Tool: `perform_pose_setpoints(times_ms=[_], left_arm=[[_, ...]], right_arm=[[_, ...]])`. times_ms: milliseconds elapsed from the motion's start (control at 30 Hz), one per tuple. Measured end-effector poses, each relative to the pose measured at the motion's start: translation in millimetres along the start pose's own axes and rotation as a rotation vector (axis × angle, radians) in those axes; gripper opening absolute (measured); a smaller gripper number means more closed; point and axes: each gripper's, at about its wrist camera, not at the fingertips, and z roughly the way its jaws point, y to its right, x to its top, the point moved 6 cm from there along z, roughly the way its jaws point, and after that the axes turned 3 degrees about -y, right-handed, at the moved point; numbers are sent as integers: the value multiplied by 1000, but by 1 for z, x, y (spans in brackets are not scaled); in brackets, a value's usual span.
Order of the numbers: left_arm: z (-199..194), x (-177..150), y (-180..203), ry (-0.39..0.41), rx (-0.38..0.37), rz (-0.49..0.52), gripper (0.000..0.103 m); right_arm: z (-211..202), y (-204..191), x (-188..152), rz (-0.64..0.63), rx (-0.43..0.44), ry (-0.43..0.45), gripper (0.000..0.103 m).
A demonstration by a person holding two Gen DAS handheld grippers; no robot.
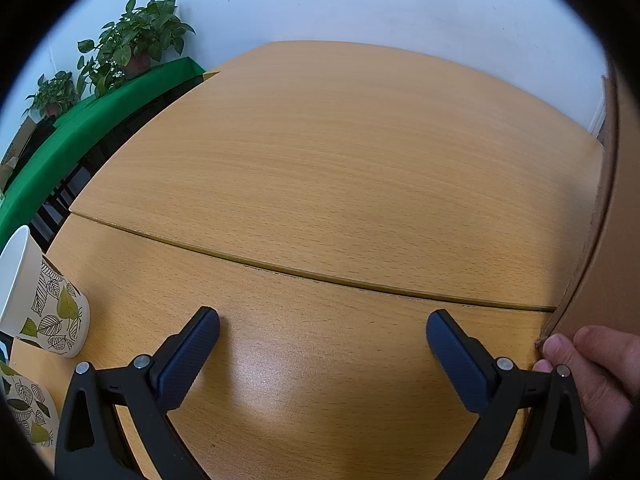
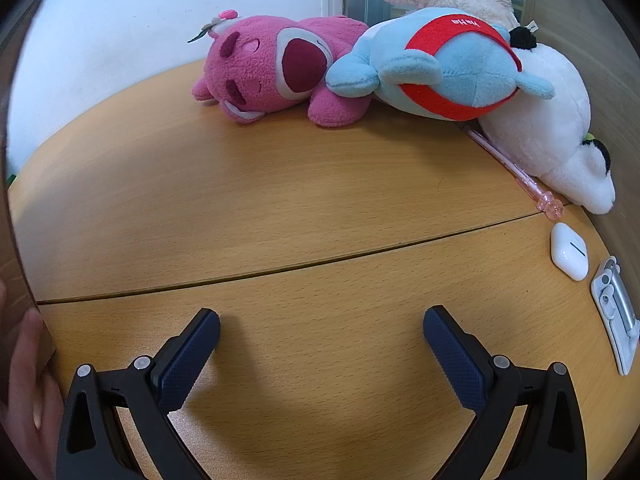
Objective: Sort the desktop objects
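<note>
In the right wrist view, a pink plush bear, a blue plush with a red band and a white plush dog lie at the far side of the wooden table. A pink pen, a white earbud case and a white-and-silver clip lie at the right. My right gripper is open and empty above bare wood. In the left wrist view, my left gripper is open and empty; two leaf-patterned paper cups lie at the left.
A brown cardboard box stands between the two grippers, with a hand at its lower corner. A green-covered table with potted plants stands beyond the left edge. A white wall is behind the table.
</note>
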Motion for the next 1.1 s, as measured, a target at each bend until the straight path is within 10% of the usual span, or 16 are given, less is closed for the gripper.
perform_pose_setpoints(times_ms=[1100], left_arm=[[1, 2, 0, 0, 2, -2, 103]], right_arm=[[-1, -6, -2, -2, -1, 1, 103]])
